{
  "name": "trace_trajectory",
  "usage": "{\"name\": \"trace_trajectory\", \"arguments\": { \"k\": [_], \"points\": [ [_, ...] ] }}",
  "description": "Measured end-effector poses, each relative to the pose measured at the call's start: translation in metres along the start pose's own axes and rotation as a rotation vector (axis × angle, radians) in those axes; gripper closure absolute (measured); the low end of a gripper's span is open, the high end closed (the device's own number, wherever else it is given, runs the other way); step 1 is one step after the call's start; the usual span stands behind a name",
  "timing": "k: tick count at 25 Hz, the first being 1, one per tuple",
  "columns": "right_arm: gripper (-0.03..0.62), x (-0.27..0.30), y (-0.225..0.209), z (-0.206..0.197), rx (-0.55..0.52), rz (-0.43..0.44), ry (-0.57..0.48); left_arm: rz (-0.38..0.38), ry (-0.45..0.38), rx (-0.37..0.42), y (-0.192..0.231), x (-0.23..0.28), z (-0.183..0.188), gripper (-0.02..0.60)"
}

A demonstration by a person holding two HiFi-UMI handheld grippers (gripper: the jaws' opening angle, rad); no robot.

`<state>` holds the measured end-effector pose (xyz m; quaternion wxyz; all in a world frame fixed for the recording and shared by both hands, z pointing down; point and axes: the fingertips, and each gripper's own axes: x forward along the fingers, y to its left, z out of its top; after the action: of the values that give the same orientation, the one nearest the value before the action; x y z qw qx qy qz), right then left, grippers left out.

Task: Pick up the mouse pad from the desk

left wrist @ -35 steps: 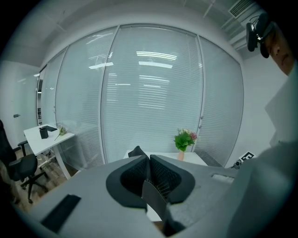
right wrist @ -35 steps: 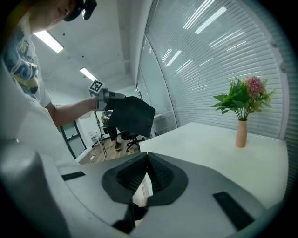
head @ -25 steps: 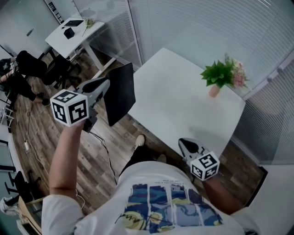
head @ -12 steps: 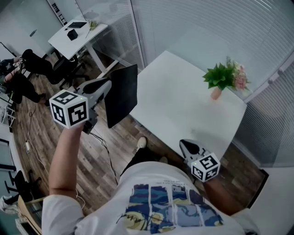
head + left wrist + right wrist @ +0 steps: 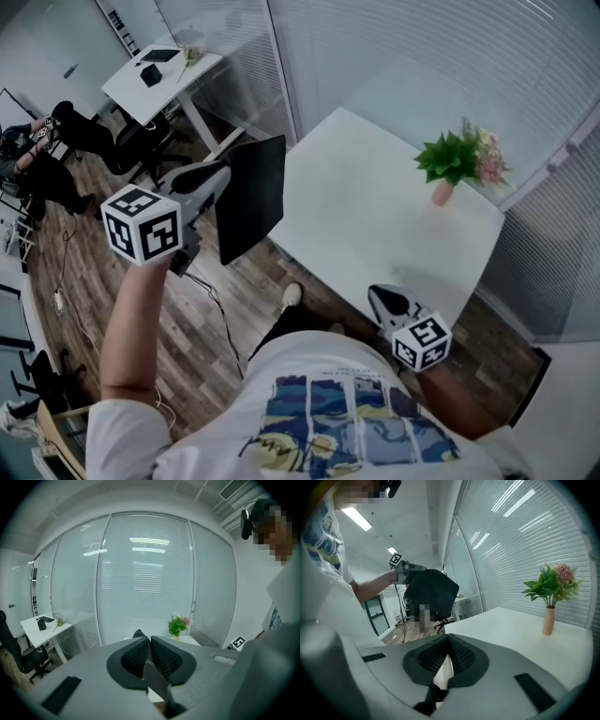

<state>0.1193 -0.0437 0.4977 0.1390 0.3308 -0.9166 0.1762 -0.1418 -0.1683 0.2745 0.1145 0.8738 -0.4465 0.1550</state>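
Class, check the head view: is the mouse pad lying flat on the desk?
No, the mouse pad is held up in the air beside the desk, clamped in the left gripper.

The person [image 5: 281, 361] is wearing a white T-shirt [image 5: 323, 375] with blue printed panels — the grey left gripper [image 5: 221, 174] and right gripper [image 5: 379, 294] are each bearing a black-and-white marker cube [image 5: 142, 223].

The left gripper [image 5: 149, 641] hides most of the thin black mouse pad [image 5: 157, 685] in its own view. Items on the distant white worktop [image 5: 127, 89] are too small to tell.
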Motion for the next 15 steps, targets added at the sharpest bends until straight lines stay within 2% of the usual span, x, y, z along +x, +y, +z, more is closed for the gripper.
{"name": "trace_trajectory", "arguments": {
  "k": [15],
  "points": [
    [0.594,-0.0063,-0.0019,-0.0031,-0.011,-0.006,0.001,-0.018,0.001,0.019,-0.0092,-0.0002,0.0015,0.557]
  ]
}}
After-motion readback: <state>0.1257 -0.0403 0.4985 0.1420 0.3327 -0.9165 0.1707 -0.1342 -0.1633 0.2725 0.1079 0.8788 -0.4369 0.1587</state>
